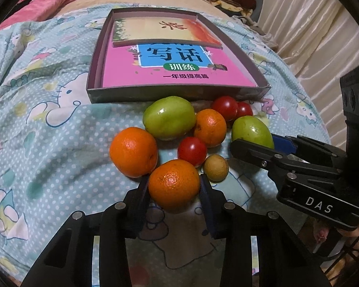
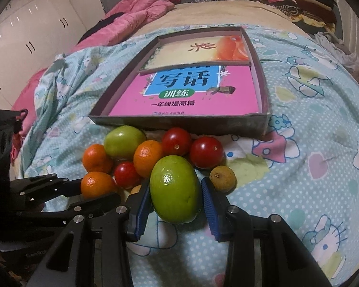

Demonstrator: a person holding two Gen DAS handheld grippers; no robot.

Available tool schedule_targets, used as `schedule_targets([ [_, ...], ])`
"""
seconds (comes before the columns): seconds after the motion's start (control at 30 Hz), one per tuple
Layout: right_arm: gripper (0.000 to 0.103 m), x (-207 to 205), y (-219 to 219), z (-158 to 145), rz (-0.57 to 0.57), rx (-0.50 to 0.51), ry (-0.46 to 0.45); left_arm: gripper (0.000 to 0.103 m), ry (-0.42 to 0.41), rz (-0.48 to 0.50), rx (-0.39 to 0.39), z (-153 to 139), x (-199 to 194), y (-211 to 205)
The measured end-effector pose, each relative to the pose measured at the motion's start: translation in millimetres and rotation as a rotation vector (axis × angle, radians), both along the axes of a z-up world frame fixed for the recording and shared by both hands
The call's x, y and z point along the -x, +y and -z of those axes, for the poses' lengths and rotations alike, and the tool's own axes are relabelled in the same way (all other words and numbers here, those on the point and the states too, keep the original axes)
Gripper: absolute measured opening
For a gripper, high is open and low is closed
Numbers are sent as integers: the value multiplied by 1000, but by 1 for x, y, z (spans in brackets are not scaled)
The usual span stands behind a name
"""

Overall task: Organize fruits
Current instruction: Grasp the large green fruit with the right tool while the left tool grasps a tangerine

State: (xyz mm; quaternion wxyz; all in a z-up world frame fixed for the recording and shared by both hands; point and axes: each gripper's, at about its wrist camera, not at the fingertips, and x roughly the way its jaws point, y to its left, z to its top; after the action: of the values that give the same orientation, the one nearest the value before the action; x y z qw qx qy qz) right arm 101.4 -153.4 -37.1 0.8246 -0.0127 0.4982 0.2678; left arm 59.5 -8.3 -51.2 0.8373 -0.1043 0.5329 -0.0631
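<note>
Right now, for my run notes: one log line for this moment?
left tool: shut on mandarin | right tool: shut on green fruit | box: no fruit inside

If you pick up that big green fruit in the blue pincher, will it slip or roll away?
Probably a bit slippery: the green fruit has shiny, smooth skin. The right gripper has ridged blue pads hugging both sides, which should help. It looks firm, and being rounded, it would likely roll on the soft bedspread.

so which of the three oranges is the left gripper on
The nearest orange, between the left gripper pads; the other two lie farther back in the pile, ungripped.
</note>
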Motion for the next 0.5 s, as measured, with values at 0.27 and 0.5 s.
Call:
schedule_targets([
  [0.27, 41, 2, -9, -12, 29, -49, -21, 40, -64, 13, 4, -21, 9, -1],
  [0.5, 41, 1, -14, -19, 46, -79, -44, 40, -115, -10, 7, -40, 14, 7],
])
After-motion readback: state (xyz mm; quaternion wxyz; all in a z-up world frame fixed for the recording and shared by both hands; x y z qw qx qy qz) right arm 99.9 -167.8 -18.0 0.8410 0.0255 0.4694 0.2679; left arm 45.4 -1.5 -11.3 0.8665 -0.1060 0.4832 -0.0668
